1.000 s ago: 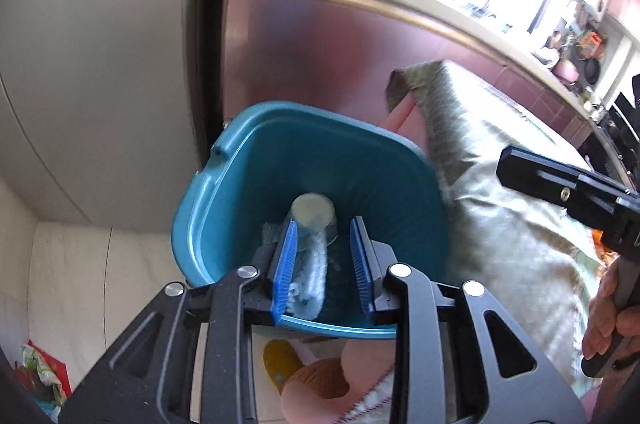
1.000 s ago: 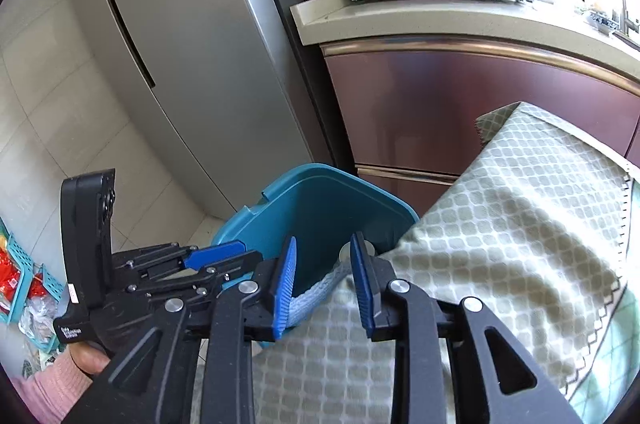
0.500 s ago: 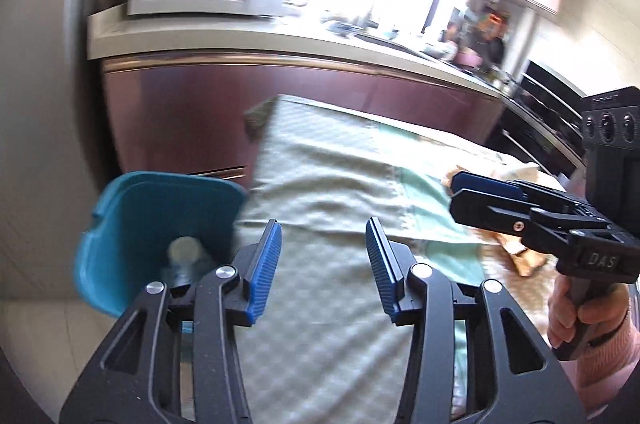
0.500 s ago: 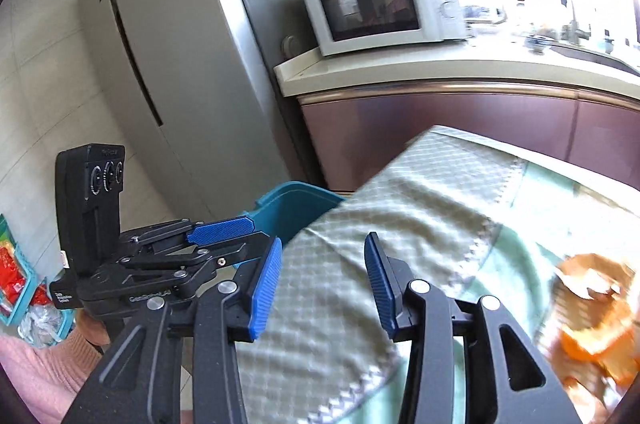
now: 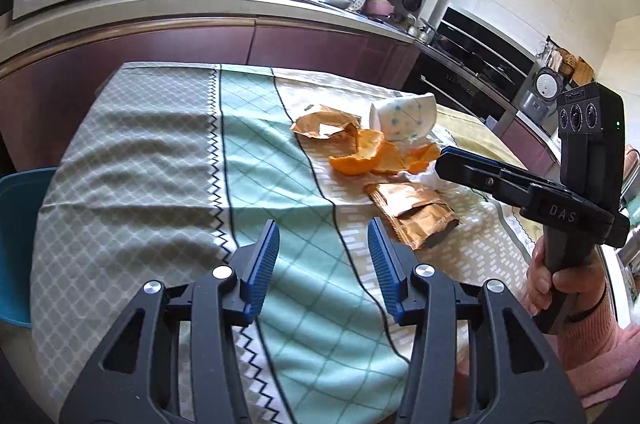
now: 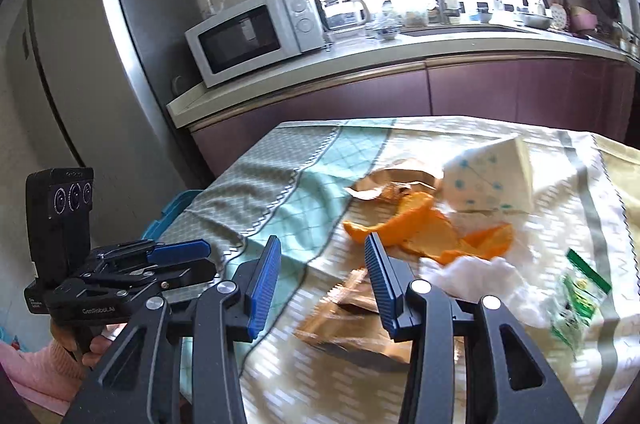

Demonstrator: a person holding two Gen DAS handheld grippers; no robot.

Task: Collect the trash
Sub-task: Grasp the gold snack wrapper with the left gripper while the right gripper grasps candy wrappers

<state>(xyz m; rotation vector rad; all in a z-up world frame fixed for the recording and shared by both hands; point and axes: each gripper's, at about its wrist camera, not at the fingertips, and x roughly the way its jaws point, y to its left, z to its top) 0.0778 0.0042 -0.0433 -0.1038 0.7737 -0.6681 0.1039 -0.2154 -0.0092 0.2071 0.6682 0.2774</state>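
Note:
Trash lies on the tablecloth: orange peel, a tipped dotted paper cup, a brown paper packet, torn brown paper, a white tissue and a green wrapper. My left gripper hovers over bare cloth short of the pile, its jaws opening with nothing between them. My right gripper stands open and empty just above the brown packet and peel. The teal bin sits beside the table's left end.
A kitchen counter with a microwave runs behind the table. A tall steel fridge stands at the left. Black ovens line the right wall. A hand in a pink sleeve holds the right gripper.
Both grippers have swung away from the teal bin to the right and now face the trash on the table. Their jaws stand wider than before. The bin has slid to the left edge.

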